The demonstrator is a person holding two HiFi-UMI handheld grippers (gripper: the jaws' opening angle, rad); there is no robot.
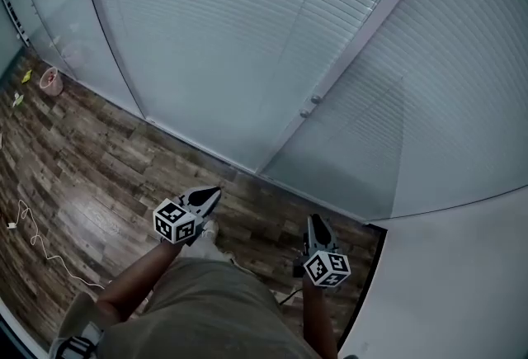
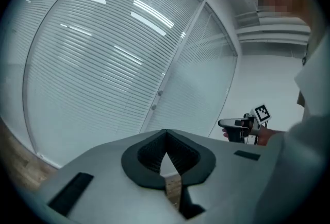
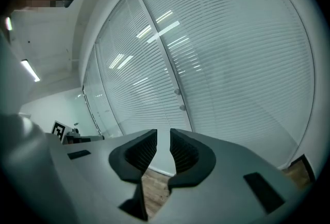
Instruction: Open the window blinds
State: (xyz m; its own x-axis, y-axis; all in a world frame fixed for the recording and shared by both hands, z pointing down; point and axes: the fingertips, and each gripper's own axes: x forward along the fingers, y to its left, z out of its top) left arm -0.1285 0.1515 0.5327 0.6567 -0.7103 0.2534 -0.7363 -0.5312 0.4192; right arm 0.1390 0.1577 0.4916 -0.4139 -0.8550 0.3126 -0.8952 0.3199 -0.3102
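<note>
A dark wooden plank floor (image 1: 99, 176) runs up to a long glazed wall, and the grippers are held low in front of it.

The left gripper (image 1: 213, 196) has its jaws brought fully together, ribbed pads meeting at the tips, with nothing caught between them. The right gripper (image 1: 315, 221) has its jaws drawn almost together, only a thin slit left at the tips, and that slit holds nothing. Each gripper carries a marker cube (image 1: 176, 221) printed with black-and-white square patterns. These patterns are the only print that can be made out.

Both grippers point toward the wall and are well apart from it and from each other. Behind them a person's bare forearms and khaki clothing (image 1: 206, 308) fill the lower edge of the head view.

The window blinds (image 1: 231, 27) hang ahead of both grippers and cover the panes from the top of the view down close to the floor. Their horizontal slats are turned flat into a pale, unbroken surface with ceiling lights mirrored in it. A pale upright post (image 1: 363, 40) divides two panes, and two small round knobs (image 1: 311, 106) sit on it, one above the other.

At the right a plain white wall (image 1: 462, 283) meets the glazing. At the far left a small pink tub (image 1: 51, 81) stands on the floor near the glazing, and a thin white cord (image 1: 41, 246) trails across the planks.
</note>
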